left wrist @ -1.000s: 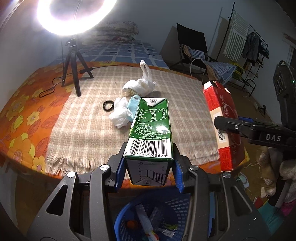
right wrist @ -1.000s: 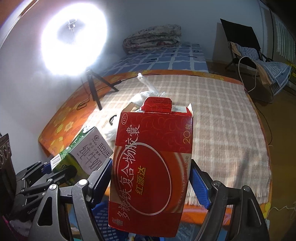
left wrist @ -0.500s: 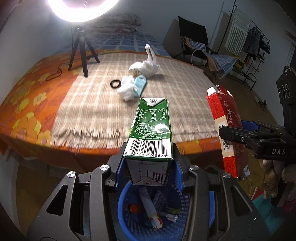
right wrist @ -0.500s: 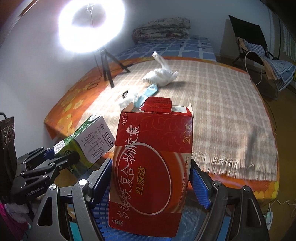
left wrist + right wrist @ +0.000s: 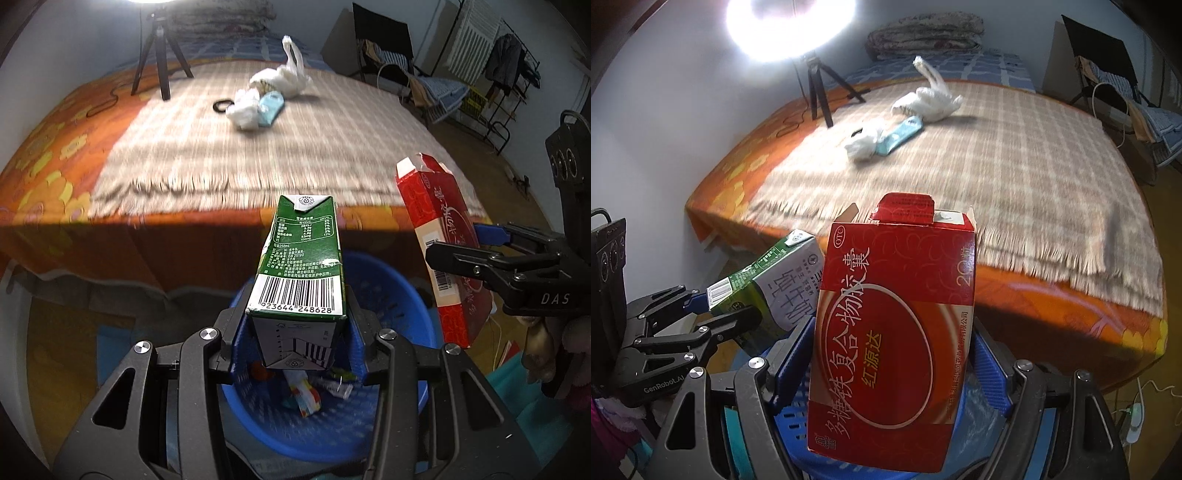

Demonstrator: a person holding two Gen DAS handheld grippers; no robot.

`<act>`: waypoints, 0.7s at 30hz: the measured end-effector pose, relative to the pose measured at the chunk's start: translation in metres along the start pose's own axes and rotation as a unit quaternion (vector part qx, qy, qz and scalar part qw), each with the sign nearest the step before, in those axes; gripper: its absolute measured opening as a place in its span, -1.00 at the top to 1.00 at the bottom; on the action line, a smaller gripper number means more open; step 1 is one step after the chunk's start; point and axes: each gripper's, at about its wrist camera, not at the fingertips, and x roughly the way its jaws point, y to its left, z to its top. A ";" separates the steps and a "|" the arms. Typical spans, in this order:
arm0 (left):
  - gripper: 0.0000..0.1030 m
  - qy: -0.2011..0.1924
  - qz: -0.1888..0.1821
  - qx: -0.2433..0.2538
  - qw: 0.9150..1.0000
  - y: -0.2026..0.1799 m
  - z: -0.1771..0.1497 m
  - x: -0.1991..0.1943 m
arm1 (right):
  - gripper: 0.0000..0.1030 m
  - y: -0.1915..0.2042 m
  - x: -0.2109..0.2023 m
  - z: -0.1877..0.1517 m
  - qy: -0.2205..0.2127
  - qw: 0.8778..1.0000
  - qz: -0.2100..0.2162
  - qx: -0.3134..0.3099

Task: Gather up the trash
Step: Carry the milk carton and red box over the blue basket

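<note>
My left gripper [image 5: 297,332] is shut on a green milk carton [image 5: 301,258], held over a blue perforated basket [image 5: 402,306] that has several wrappers in it. My right gripper [image 5: 894,358] is shut on a tall red box [image 5: 892,332] with an opened top flap; that box [image 5: 443,240] hangs at the basket's right side in the left wrist view. From the right wrist camera the milk carton [image 5: 775,284] and left gripper [image 5: 709,314] sit at lower left. On the bed's checked blanket [image 5: 258,155] lie a white plastic bag [image 5: 280,77], a crumpled white wad [image 5: 243,109] and a light blue packet [image 5: 271,107].
A black ring [image 5: 221,106] lies on the blanket beside the wad. A ring light on a black tripod [image 5: 159,55] stands at the bed's far left. A folding chair [image 5: 384,44] and a clothes rack [image 5: 498,74] stand across the room to the right.
Both grippers have drawn back from the bed and sunk, still shut on the carton and the box. The blue basket now fills more of the view beneath them.
</note>
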 end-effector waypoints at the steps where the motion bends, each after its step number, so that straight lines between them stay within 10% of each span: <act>1: 0.15 0.004 0.001 0.001 1.000 0.000 -0.003 0.001 | -0.58 0.000 0.002 -0.003 0.003 1.000 0.000 0.000; 21: 0.15 0.087 0.015 0.010 0.996 -0.006 -0.041 0.032 | -0.59 0.012 0.030 -0.037 0.056 0.998 -0.002 -0.022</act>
